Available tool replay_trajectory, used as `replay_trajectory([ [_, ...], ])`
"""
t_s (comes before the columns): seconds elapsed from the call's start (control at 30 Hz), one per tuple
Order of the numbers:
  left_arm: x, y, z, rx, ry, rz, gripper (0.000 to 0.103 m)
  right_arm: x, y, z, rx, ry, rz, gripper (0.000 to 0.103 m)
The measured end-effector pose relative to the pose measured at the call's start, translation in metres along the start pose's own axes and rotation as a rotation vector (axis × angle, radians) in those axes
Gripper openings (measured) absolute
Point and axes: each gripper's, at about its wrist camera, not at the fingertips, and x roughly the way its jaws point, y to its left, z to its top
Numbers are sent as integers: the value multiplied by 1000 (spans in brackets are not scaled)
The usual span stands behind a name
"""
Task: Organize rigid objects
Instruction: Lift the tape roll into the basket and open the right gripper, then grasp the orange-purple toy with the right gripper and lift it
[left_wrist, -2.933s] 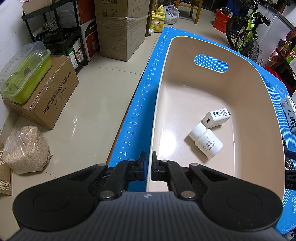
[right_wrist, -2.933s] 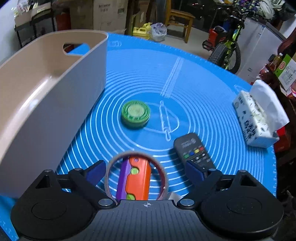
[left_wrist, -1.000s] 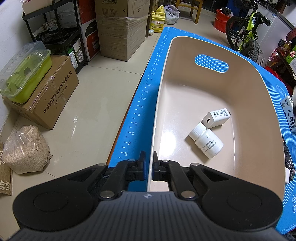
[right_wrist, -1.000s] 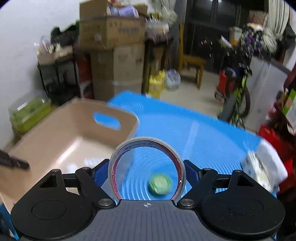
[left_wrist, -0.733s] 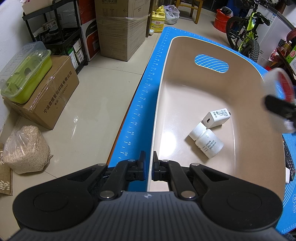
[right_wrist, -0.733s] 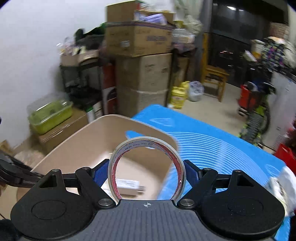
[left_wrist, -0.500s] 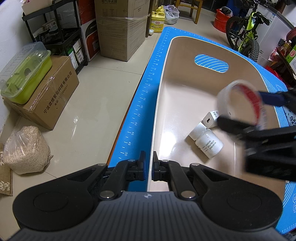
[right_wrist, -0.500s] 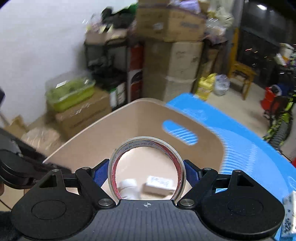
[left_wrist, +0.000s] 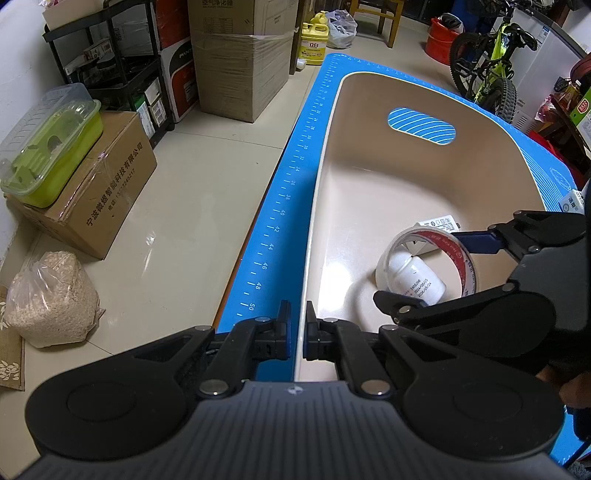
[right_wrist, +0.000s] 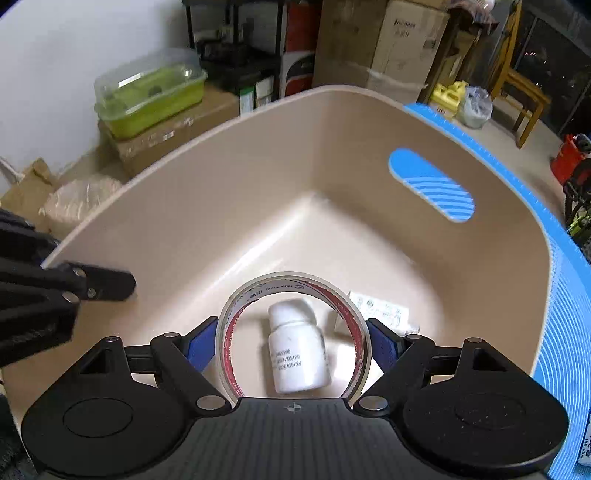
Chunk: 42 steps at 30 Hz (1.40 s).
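Bin contents first: the beige bin (left_wrist: 406, 177) holds a white bottle (right_wrist: 297, 350) lying on its side on the floor of the bin, and a white charger block (right_wrist: 376, 308) lying just beside it toward the far wall. Bin stands on the blue mat (left_wrist: 280, 206) covering the table, with an oval handle cutout in its far end wall.

My right tool (right_wrist: 293, 341) is inside the bin opening, above the bottle, its blue pads pinching a roll of clear tape (left_wrist: 428, 264) across its outer rim. Roll stands on edge; red print lines its inner core. Through the ring, from the right wrist view, I see the bottle directly below. Whether the roll touches the bin floor, I cannot tell.

My left tool (left_wrist: 296, 334) has its pads pressed together on the near rim of the bin, one pad outside the wall, one inside.

Off the table, on the floor: a cardboard box (left_wrist: 99, 184) carrying a green lidded container (left_wrist: 48, 147).
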Motion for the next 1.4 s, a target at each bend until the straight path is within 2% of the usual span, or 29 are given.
replay_trajectory([
  [0.4, 0, 0, 0, 0, 0, 0, 8, 23, 2, 5, 12, 132, -22, 83],
  [0.6, 0, 0, 0, 0, 0, 0, 8, 25, 2, 11, 35, 139, -25, 86],
  [0.7, 0, 0, 0, -1, 0, -1, 8, 16, -4, 10, 53, 110, -18, 86],
  [0.87, 0, -1, 0, -1, 0, -1, 8, -20, -22, 2, 80, 0, -20, 88],
  [1.17, -1, -1, 0, -1, 0, -1, 9, -104, -78, -29, 202, -184, -94, 88],
  [1.27, 0, -1, 0, -1, 0, -2, 9, -118, -100, -49, 263, -196, -123, 89],
  [1.4, -1, -1, 1, -1, 1, -1, 9, -116, -122, -82, 337, -165, -155, 89],
])
